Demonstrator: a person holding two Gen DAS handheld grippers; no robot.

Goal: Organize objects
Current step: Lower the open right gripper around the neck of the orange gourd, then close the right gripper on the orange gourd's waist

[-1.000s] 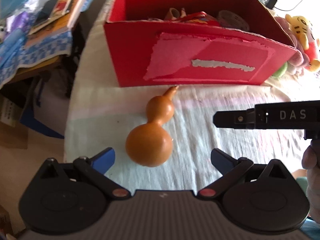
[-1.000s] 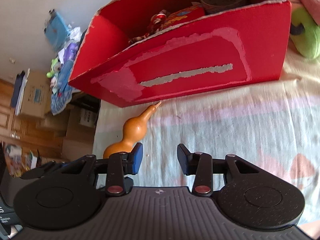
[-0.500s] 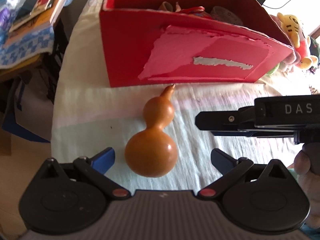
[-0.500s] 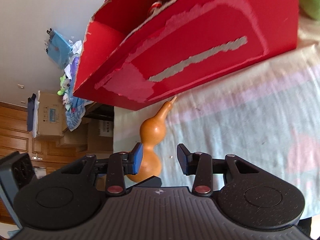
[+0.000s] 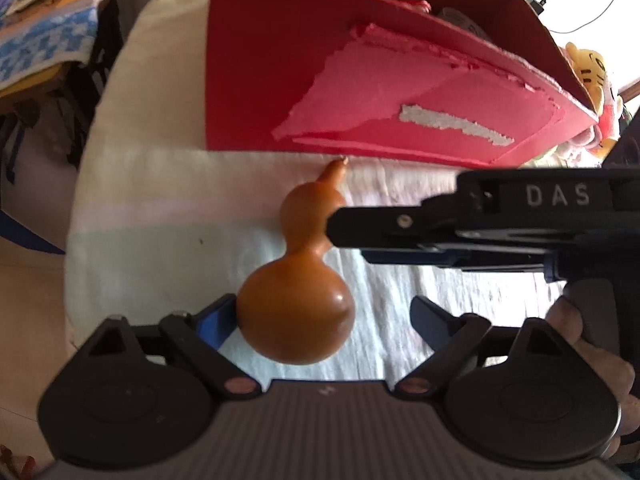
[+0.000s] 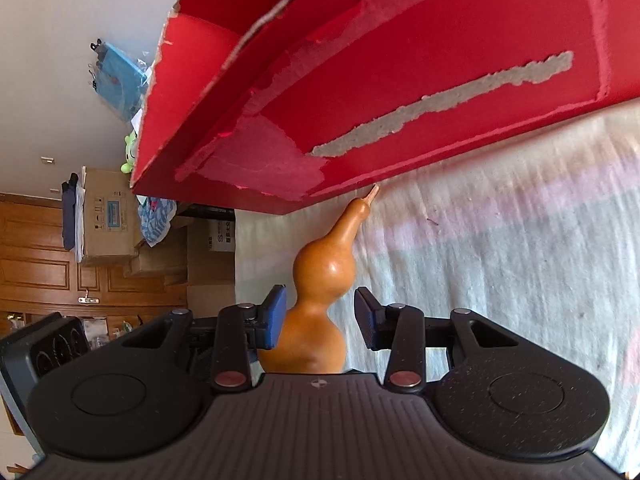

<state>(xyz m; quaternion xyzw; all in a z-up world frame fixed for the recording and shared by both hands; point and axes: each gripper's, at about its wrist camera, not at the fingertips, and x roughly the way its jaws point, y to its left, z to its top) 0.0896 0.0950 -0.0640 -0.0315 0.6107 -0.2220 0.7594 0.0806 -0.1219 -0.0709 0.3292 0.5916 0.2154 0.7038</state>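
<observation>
Two grippers flank one orange gourd (image 5: 296,320) lying on the pale cloth-covered desk (image 5: 160,216), its stem tip touching the base of the red cardboard box (image 5: 360,100). The left gripper (image 5: 320,320) has its fingers spread around the gourd's big bulb, the left pad just beside it. The right gripper (image 6: 320,316) reaches across, fingers spread around the waist (neither pad clearly pressing). Inside the box only a red scrap and a grey roll show. A yellow plush toy (image 5: 592,68) sits behind.

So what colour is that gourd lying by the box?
The gourd is a glossy orange-brown all over, with no pattern; the left wrist view shows it best.
</observation>
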